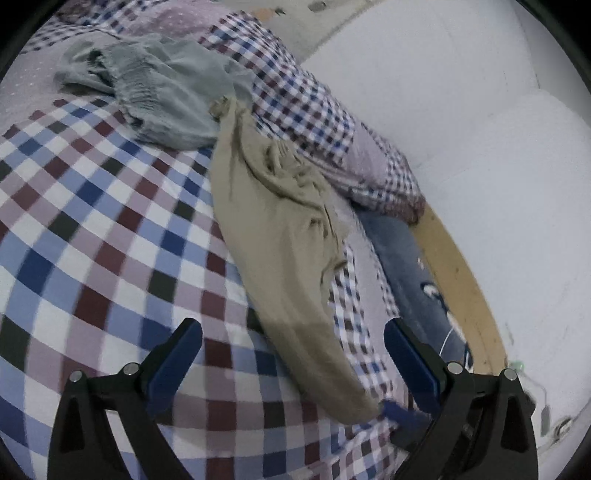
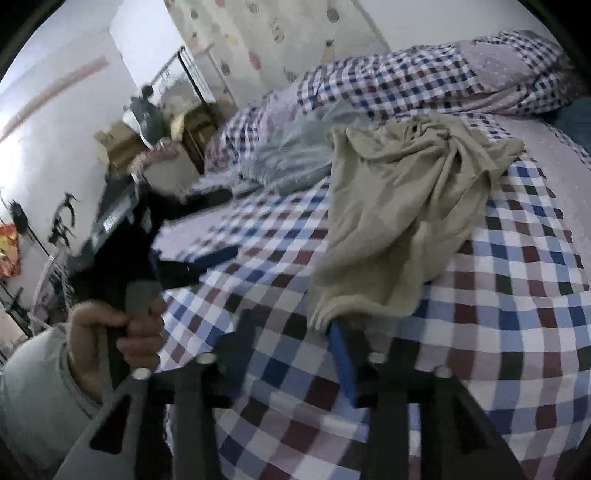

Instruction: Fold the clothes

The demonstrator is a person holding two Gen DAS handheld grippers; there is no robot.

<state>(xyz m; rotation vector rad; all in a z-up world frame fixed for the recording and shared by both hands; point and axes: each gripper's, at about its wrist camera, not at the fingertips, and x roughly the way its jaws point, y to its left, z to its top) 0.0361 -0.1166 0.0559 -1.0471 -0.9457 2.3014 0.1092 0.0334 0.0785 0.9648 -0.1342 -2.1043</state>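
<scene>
On my feeds the bedspread (image 1: pixel 92 236) is checked in white, light blue, navy, maroon and mauve. A khaki-beige garment (image 1: pixel 291 236) lies on it, plain, and a pale grey-blue garment (image 1: pixel 166 92) beyond is plain too. The rolled quilt (image 1: pixel 306 99) has smaller checks with lilac dotted panels. My gripper pads (image 1: pixel 173 365) are dark blue on black arms. The wall (image 2: pixel 266 33) carries pastel pineapples.

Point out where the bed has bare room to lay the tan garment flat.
Bare checked bedspread lies left of the tan garment, below the grey garment. It is crowded toward the rolled checked quilt and bed edge, where both garments bunch together.
</scene>
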